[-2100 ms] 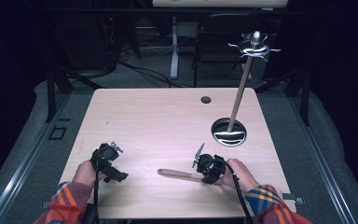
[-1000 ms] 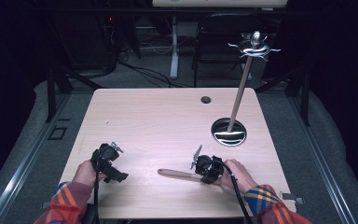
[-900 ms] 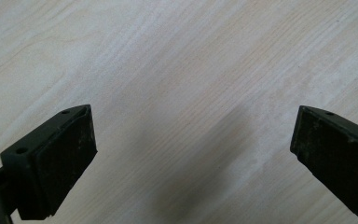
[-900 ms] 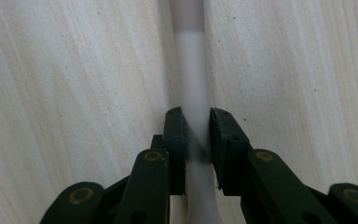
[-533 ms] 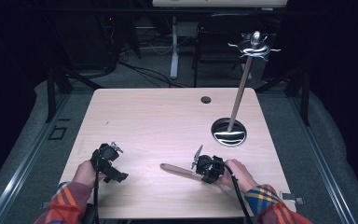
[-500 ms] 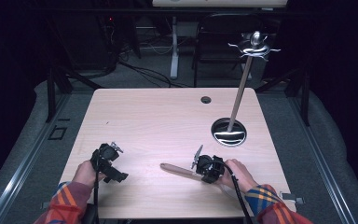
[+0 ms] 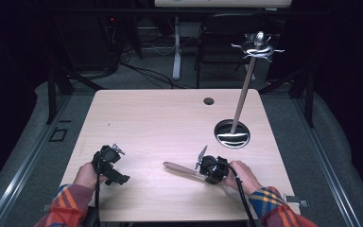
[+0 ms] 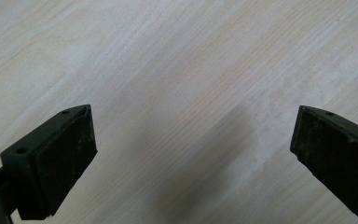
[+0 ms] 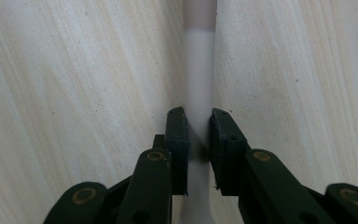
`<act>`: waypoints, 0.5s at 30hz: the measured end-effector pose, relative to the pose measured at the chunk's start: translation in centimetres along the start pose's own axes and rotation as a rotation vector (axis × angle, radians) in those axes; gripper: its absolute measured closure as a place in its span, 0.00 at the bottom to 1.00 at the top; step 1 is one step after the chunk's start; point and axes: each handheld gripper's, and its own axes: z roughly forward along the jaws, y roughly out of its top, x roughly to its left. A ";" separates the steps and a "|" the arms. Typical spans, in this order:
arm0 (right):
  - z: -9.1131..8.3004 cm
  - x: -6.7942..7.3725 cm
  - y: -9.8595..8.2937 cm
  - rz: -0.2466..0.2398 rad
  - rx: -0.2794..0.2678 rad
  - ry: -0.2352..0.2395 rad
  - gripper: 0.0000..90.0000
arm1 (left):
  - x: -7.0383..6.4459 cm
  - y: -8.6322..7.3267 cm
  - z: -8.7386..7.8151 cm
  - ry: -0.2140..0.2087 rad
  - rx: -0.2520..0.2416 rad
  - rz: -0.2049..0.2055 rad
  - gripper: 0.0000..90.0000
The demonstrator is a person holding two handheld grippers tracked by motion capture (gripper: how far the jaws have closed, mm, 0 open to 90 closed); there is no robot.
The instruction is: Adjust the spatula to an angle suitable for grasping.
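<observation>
looking down from the high view, we see the right gripper [image 7: 207, 165] near the front edge of the pale wood-grain table [image 7: 160, 118], right of the middle, held in the person's right hand [image 7: 241, 174]. its jaws are closed on a slim wooden utensil with a pale handle [image 7: 182, 169], which runs out to the left from the gripper, low over the tabletop; we cannot tell whether its far end touches the wood. in the right gripper view the right gripper [image 9: 198, 135] has both black pads pressed against the pale handle [image 9: 199, 88], one on each side, and the handle goes straight on up between them over the wood.

the left gripper [image 7: 115, 165] sits near the front left of the table in the person's left hand [image 7: 89, 175], well apart from the utensil. in the left gripper view the left gripper [image 8: 191, 140] has its jaws spread wide with bare table between them.

farther back on the right, a round shiny metal base [image 7: 232, 133] carries a leaning wooden pole with a metal hook crown [image 7: 256, 46] on top. a small dark round grommet [image 7: 209, 100] sits near the far edge.
</observation>
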 end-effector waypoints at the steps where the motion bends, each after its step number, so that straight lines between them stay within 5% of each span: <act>1: 0.0 0.0 0.0 0.005 -0.002 -0.003 0.87 | 0.0 0.0 0.0 0.000 0.000 0.000 0.00; 15: -0.3 -1.3 -0.7 0.121 -0.010 -0.047 0.87 | 0.0 0.0 0.0 -0.005 -0.003 -0.001 0.00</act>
